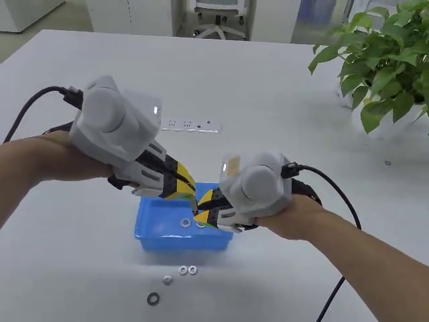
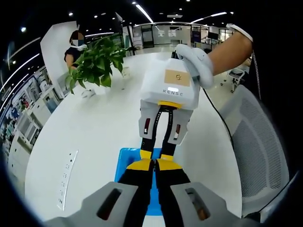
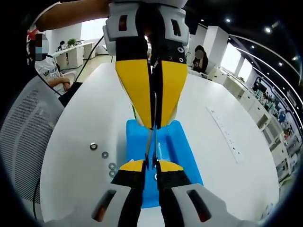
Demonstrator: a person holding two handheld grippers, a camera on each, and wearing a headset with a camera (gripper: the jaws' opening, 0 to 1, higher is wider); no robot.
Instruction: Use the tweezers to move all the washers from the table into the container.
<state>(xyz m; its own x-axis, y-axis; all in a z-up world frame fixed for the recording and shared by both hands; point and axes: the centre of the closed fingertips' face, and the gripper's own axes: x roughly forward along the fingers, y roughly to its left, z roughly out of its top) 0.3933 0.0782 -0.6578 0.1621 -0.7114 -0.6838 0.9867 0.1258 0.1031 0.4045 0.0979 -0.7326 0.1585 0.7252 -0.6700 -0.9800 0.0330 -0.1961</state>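
The blue container (image 1: 151, 231) sits on the white table, with two washers (image 1: 186, 223) inside it. Several more washers (image 1: 183, 270) lie on the table just in front of it, also seen as washers (image 3: 104, 154) left of the container (image 3: 177, 142). Thin metal tweezers (image 3: 153, 109) run between the yellow jaws of my left gripper (image 3: 155, 124), which is shut on them. Their tips reach down into my right gripper (image 3: 151, 165), whose jaws close around them. Above the container, left gripper (image 1: 191, 191) and right gripper (image 1: 204, 211) meet tip to tip.
A white power strip (image 1: 191, 125) lies behind the grippers. A potted plant (image 1: 382, 60) stands at the far right. An office chair (image 1: 214, 13) is beyond the table's far edge. Cables trail from both grippers.
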